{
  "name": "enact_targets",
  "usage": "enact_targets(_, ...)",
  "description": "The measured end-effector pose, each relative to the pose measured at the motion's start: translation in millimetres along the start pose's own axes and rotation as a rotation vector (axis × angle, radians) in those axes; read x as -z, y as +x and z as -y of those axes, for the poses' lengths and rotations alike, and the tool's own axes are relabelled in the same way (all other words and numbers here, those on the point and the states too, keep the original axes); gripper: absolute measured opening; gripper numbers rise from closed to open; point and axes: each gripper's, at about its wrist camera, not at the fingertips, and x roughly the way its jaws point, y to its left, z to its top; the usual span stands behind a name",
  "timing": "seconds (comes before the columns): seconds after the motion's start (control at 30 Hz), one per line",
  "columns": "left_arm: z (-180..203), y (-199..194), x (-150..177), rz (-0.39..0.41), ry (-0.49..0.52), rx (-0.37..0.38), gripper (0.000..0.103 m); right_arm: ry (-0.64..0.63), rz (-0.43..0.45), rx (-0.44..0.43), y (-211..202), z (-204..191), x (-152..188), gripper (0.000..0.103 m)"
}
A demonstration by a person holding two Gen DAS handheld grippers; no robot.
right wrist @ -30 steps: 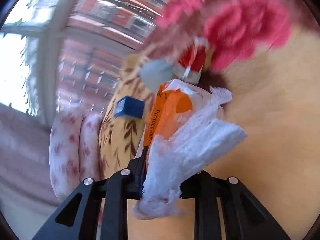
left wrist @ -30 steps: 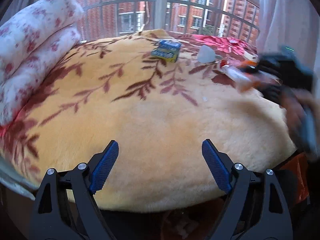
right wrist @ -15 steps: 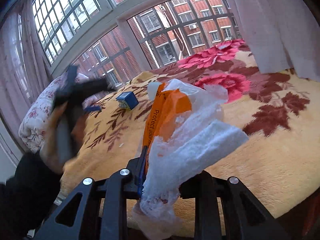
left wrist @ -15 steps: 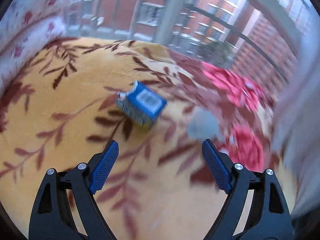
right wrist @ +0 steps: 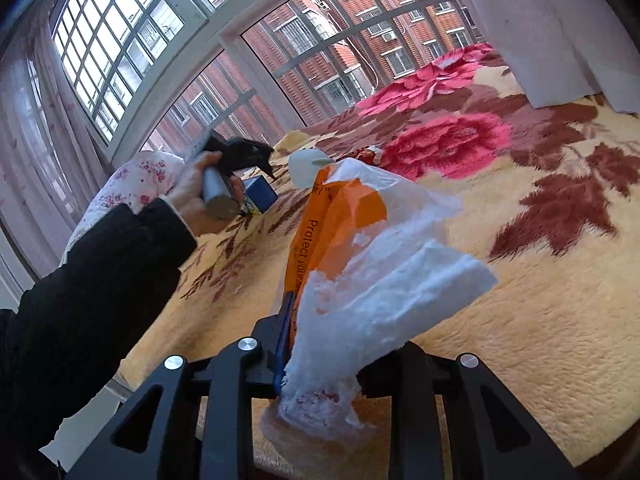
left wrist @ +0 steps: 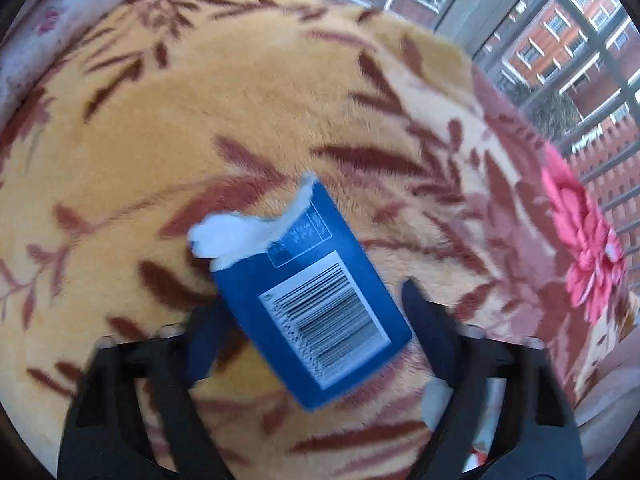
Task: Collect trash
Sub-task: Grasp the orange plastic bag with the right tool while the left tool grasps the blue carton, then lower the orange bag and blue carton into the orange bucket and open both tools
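Note:
A blue carton with a barcode and a torn white top lies on the yellow floral blanket. My left gripper is open, its two fingers either side of the carton, just above it. In the right wrist view the left gripper hovers over the same blue carton. My right gripper is shut on a white and orange plastic bag, held above the blanket's near edge. A white cup-like piece lies beyond the bag.
A floral pillow lies at the bed's left end. Large barred windows stand behind the bed. A pale curtain hangs at the right. Red flower patterns cover the blanket's far right.
My left gripper has moved forward and down over the blue carton, which now sits between its fingers. The right gripper holds the bag much as before.

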Motion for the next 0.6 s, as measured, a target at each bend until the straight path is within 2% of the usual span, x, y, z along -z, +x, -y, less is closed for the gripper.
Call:
enact_targets(0.1, -7.0, -8.0, 12.5, 0.077, 0.064, 0.026, 0.059, 0.002, 0.006, 0.003, -2.6, -0.2, 1.2, 0.025)
enact_targets(0.33, -39.1, -69.3, 67.1, 0.246, 0.357, 0.089, 0.058, -0.044, 0.005, 0.030, -8.6, -18.2, 3.4, 0.025)
enact_targets(0.47, -78.3, -123.8, 120.6, 0.324, 0.502, 0.145, 0.059, -0.086, 0.005, 0.033, -12.0, -36.7, 4.3, 0.025)
enact_targets(0.6, -114.2, -168.9, 176.1, 0.388, 0.615, 0.150, 0.059, -0.135, -0.010, 0.043, -15.5, -61.0, 10.5, 0.025)
